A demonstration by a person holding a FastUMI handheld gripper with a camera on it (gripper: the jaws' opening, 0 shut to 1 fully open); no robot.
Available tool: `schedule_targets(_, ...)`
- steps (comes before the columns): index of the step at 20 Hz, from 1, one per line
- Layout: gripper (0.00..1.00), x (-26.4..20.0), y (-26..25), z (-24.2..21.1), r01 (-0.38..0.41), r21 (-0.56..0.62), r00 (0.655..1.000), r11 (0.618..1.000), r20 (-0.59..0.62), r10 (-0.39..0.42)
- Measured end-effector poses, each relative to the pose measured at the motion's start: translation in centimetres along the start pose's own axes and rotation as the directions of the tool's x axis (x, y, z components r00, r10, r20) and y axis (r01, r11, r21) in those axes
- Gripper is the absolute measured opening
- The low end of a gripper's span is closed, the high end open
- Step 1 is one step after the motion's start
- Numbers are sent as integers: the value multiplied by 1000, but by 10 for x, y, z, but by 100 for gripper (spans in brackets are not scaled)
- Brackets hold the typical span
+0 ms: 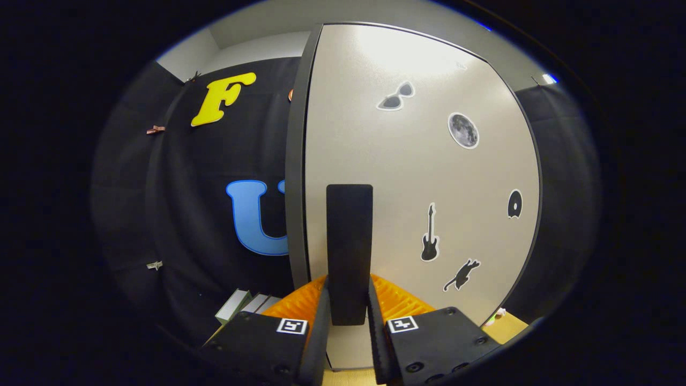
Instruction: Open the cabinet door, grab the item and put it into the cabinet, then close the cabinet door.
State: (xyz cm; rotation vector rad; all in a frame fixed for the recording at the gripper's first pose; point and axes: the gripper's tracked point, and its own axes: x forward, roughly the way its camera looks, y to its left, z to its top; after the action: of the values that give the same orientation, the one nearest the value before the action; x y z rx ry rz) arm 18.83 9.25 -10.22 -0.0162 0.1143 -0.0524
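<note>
Pinched between my claw's [348, 316] fingers: the tall black slab handle [349, 252] of the pale grey sticker-dotted cabinet door [418, 177], held to swing it.

Black cloth booth wall [177, 214], pale ceiling [257, 48], wooden tabletop [514, 327] below.

You see a pale grey-beige cabinet door [407, 177] with a dark grey edge at its nine o'clock side, and a plain black upright handle [349, 252] low on it. Its stickers are black with white outlines: sunglasses [395, 97] at twelve o'clock, a mottled grey moon [463, 130] at two, a guitar [430, 234] and a cat [461, 274] at five. White boxes [247, 304] sit at eight o'clock.
</note>
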Motion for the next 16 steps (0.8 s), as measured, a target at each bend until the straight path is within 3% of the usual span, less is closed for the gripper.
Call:
schedule_targets(1,39,-2,-1,1,6,1,1000,1000,-3,-6)
schedule_targets(3,19,-3,-2,0,1,20,1000,1000,-26,-1)
schedule_targets(9,19,-21,-3,-2,-26,42,998,999,-55,29)
schedule_targets(16,19,-98,-35,2,-27,49,998,998,-61,30)
